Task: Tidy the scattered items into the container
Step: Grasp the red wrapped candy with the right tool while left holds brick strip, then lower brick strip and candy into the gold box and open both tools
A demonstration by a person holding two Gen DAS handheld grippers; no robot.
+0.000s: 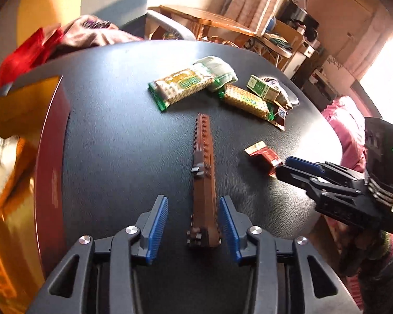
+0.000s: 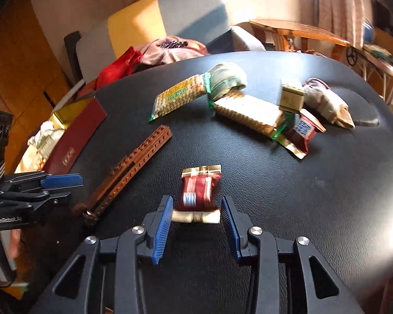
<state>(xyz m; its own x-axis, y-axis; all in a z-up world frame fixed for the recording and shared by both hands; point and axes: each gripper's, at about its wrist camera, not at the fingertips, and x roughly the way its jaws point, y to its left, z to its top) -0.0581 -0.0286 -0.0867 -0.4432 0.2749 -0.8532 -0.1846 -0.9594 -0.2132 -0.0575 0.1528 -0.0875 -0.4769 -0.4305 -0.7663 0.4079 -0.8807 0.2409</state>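
Sunlit room clutter, with a wooden side table and curtains, lies behind a black leather-textured table (image 1: 123, 141) that carries the scattered items. One long brown toy-brick strip (image 1: 203, 172) lies lengthwise between the spread jaws of the left gripper (image 1: 194, 225), whose blue pads flank it without touching. One small red snack packet (image 2: 197, 192) lies between the spread jaws of the right gripper (image 2: 196, 225), its cream sealed end nearest the camera; contact with the pads cannot be judged. Two cracker packs with green ends, one far (image 1: 180, 85) and one near (image 1: 245, 100), lie beyond, together with one grey-green folded bundle (image 1: 218, 69), one small green-and-gold box (image 1: 262, 87) and one red-brown sachet (image 2: 305, 128). One further wrapped packet (image 2: 327, 103) sits behind the box; its kind is unclear. One red container (image 1: 53, 157) with a gold interior stands at the table's left edge, holding something pale that is blurred and cut off by the frame. Red cloth (image 2: 118, 68) and a brown garment lie just past the table's far edge. Motion blur softens all labels, and none is legible. In the left wrist view the red packet is partly hidden behind the right gripper's fingers.
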